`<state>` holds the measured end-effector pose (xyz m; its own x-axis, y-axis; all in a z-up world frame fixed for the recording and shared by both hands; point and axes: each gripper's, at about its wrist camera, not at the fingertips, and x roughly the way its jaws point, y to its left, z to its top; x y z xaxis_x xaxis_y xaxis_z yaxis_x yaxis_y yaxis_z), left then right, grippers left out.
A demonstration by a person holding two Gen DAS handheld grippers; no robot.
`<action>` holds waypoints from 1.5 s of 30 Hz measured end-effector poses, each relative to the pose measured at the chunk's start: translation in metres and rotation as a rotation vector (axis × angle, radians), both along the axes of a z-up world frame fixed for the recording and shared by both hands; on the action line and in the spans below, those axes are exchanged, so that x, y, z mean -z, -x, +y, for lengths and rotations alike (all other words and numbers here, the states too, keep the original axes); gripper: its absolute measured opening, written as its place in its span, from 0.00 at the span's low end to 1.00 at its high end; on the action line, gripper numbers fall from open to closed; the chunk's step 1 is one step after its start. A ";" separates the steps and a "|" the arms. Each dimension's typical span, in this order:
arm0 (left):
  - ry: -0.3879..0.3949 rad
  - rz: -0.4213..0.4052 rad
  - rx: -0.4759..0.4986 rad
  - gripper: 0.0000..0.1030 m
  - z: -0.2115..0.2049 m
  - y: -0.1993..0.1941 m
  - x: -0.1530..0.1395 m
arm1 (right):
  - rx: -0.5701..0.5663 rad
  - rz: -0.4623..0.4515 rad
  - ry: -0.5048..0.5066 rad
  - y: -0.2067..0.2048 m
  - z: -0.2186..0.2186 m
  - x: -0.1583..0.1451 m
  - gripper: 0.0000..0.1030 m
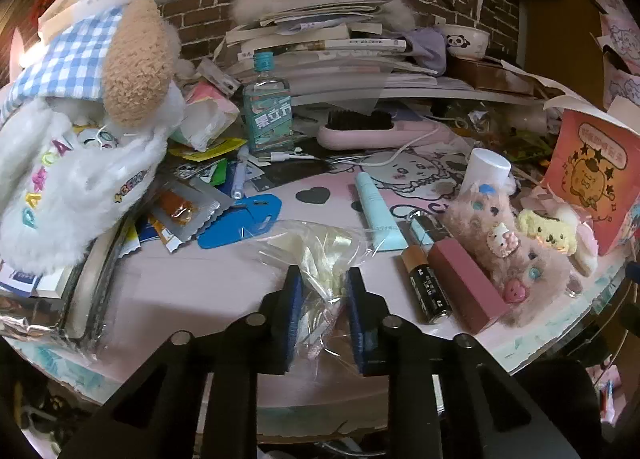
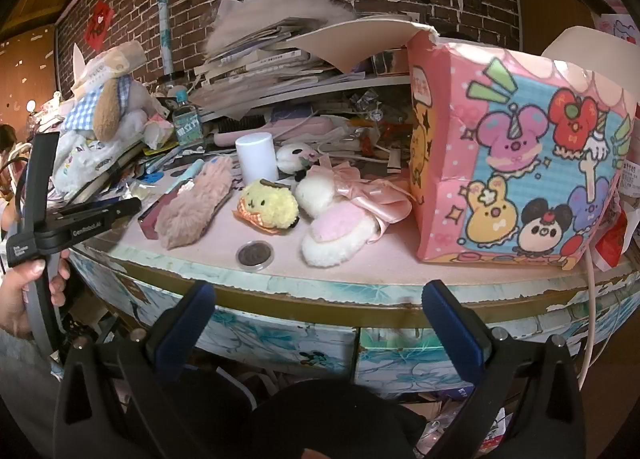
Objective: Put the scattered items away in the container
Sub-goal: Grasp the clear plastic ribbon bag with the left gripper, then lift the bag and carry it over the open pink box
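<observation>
My left gripper (image 1: 323, 293) is shut on a clear plastic bag (image 1: 316, 251) with pale yellow contents, low over the pink tabletop (image 1: 192, 283). Right of it lie an AA battery (image 1: 426, 287), a pink block (image 1: 466, 283), a light blue tube (image 1: 376, 211) and a pink fuzzy case (image 1: 504, 251). The pink cartoon paper bag (image 2: 520, 163) stands open-topped at the table's right. My right gripper (image 2: 318, 301) is open and empty, in front of and just below the table edge (image 2: 320, 291). A yellow plush (image 2: 268, 207), a white plush (image 2: 332, 235) and a cased coin (image 2: 255, 255) lie before it.
A big white plush dog (image 1: 80, 119) sits on clutter at the left. A bottle (image 1: 266, 115), a pink brush (image 1: 380, 131), a white cylinder (image 2: 256, 155) and stacked books (image 1: 320, 43) crowd the back against a brick wall. A hand (image 2: 24, 291) holds the left gripper's handle.
</observation>
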<state>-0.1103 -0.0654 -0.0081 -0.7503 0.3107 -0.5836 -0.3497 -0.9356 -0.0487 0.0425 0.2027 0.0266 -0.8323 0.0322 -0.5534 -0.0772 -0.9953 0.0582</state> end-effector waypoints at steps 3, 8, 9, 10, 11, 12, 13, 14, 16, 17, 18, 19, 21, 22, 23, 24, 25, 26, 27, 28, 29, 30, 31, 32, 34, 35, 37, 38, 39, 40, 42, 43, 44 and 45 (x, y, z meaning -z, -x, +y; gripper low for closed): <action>-0.004 -0.007 -0.005 0.12 0.002 0.001 -0.001 | 0.001 0.001 0.003 0.000 0.001 -0.001 1.00; 0.007 -0.009 -0.021 0.11 0.010 0.001 -0.007 | -0.009 0.007 0.004 0.003 0.002 -0.002 1.00; 0.010 -0.009 -0.027 0.11 0.012 0.000 -0.010 | -0.013 0.008 0.002 0.004 0.002 -0.003 1.00; 0.011 -0.006 -0.028 0.11 0.015 -0.001 -0.012 | -0.018 0.010 0.002 0.004 0.002 -0.004 1.00; 0.008 -0.003 -0.024 0.11 0.017 -0.003 -0.015 | -0.024 0.013 0.002 0.004 0.003 -0.006 1.00; 0.005 0.001 -0.019 0.11 0.020 -0.005 -0.019 | -0.028 0.018 0.002 0.004 0.003 -0.007 1.00; 0.005 0.009 -0.018 0.11 0.022 -0.008 -0.023 | -0.028 0.022 0.001 0.004 0.003 -0.009 1.00; 0.006 0.017 -0.019 0.11 0.024 -0.010 -0.026 | -0.027 0.026 0.000 0.003 0.004 -0.011 1.00; 0.001 0.028 -0.020 0.11 0.028 -0.015 -0.035 | -0.021 0.035 0.002 0.003 0.005 -0.015 1.00; -0.004 0.031 -0.020 0.11 0.029 -0.018 -0.040 | -0.018 0.037 0.005 0.003 0.006 -0.017 1.00; -0.008 0.032 -0.024 0.11 0.032 -0.020 -0.045 | -0.015 0.040 0.008 0.003 0.007 -0.019 1.00; -0.010 0.034 -0.028 0.11 0.034 -0.023 -0.049 | -0.013 0.042 0.010 0.003 0.008 -0.021 1.00; -0.012 0.035 -0.028 0.11 0.042 -0.030 -0.057 | -0.008 0.046 0.009 0.002 0.009 -0.026 1.00; -0.012 0.036 -0.031 0.11 0.046 -0.033 -0.061 | -0.007 0.048 0.007 0.002 0.009 -0.028 1.00; -0.008 0.038 -0.031 0.11 0.051 -0.037 -0.065 | -0.005 0.049 0.006 0.002 0.009 -0.031 1.00; -0.006 0.042 -0.024 0.11 0.057 -0.041 -0.069 | -0.003 0.049 0.006 0.002 0.010 -0.033 1.00; -0.008 0.044 -0.015 0.11 0.062 -0.044 -0.072 | -0.001 0.049 0.007 0.002 0.012 -0.035 1.00; -0.008 0.045 0.000 0.11 0.067 -0.048 -0.076 | 0.001 0.049 0.009 0.001 0.013 -0.038 1.00; -0.008 0.047 0.014 0.11 0.073 -0.051 -0.081 | 0.002 0.051 0.013 0.001 0.014 -0.041 1.00; -0.004 0.049 0.027 0.11 0.079 -0.054 -0.085 | 0.005 0.053 0.017 0.001 0.016 -0.043 1.00; 0.002 0.054 0.040 0.11 0.085 -0.057 -0.089 | 0.008 0.054 0.019 0.000 0.017 -0.046 1.00; 0.009 0.060 0.052 0.11 0.091 -0.060 -0.093 | 0.012 0.056 0.019 0.000 0.018 -0.049 1.00; 0.013 0.065 0.061 0.11 0.096 -0.062 -0.097 | 0.016 0.058 0.019 -0.001 0.020 -0.051 1.00; 0.015 0.070 0.071 0.11 0.101 -0.065 -0.100 | 0.018 0.059 0.017 -0.001 0.021 -0.054 1.00; 0.018 0.075 0.088 0.11 0.110 -0.067 -0.106 | 0.026 0.060 0.013 -0.002 0.023 -0.059 1.00; 0.019 0.078 0.096 0.11 0.115 -0.068 -0.109 | 0.032 0.060 0.013 -0.003 0.024 -0.061 1.00; 0.026 0.083 0.117 0.11 0.125 -0.070 -0.115 | 0.041 0.061 0.016 -0.004 0.028 -0.066 1.00; 0.029 0.085 0.129 0.11 0.130 -0.070 -0.118 | 0.044 0.062 0.019 -0.005 0.030 -0.068 1.00; 0.034 0.087 0.145 0.11 0.137 -0.071 -0.121 | 0.049 0.063 0.022 -0.006 0.033 -0.070 1.00; 0.038 0.089 0.158 0.11 0.142 -0.071 -0.123 | 0.054 0.063 0.023 -0.007 0.035 -0.072 1.00; 0.038 0.090 0.195 0.11 0.154 -0.072 -0.130 | 0.065 0.062 0.027 -0.008 0.042 -0.075 1.00; 0.037 0.092 0.217 0.11 0.160 -0.072 -0.134 | 0.069 0.061 0.030 -0.009 0.045 -0.076 1.00; 0.038 0.095 0.236 0.11 0.167 -0.073 -0.139 | 0.072 0.061 0.035 -0.010 0.047 -0.076 1.00; 0.041 0.103 0.259 0.11 0.174 -0.073 -0.145 | 0.076 0.061 0.041 -0.011 0.051 -0.077 1.00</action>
